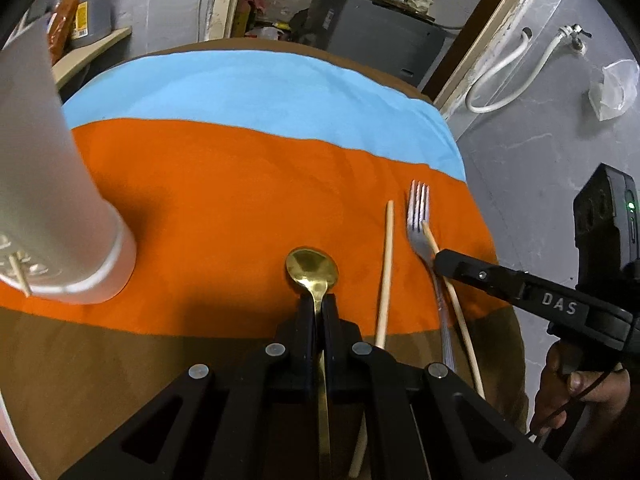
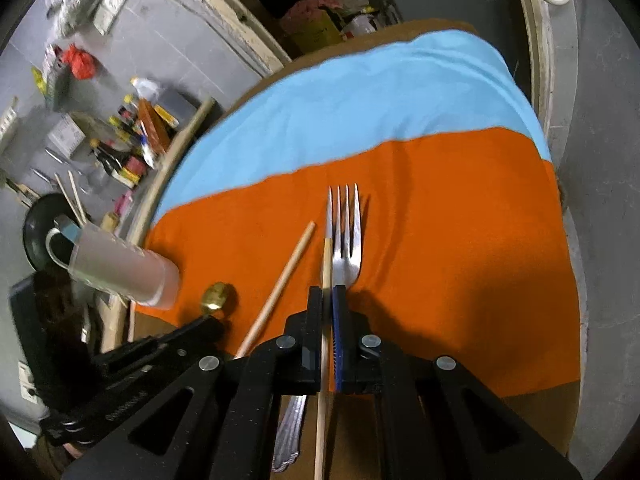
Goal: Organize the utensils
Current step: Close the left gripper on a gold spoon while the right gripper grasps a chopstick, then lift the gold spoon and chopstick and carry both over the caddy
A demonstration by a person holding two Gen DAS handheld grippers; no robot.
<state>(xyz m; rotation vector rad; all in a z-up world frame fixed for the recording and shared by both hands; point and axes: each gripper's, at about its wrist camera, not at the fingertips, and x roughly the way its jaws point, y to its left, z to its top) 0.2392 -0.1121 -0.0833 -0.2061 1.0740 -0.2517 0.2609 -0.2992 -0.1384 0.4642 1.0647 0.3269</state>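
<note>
Black tongs [image 1: 319, 304] pinch slender gold spoon [image 1: 312, 270].

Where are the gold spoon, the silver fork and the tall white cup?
Gold spoon [image 1: 312, 269]: left wrist view, on its bowl.
Silver fork [image 2: 347, 258]: right wrist view, on the neck just below its tines.
Tall white cup [image 1: 44, 184]: left wrist view, on its side wall.

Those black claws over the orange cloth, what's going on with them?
A person is sorting cutlery with a hand-held claw in each hand. The left claw is shut on a gold spoon. The right claw is shut on one chopstick, right beside a fork. A second chopstick lies loose on the cloth. A frosted cup at the left already holds some utensils.
</note>
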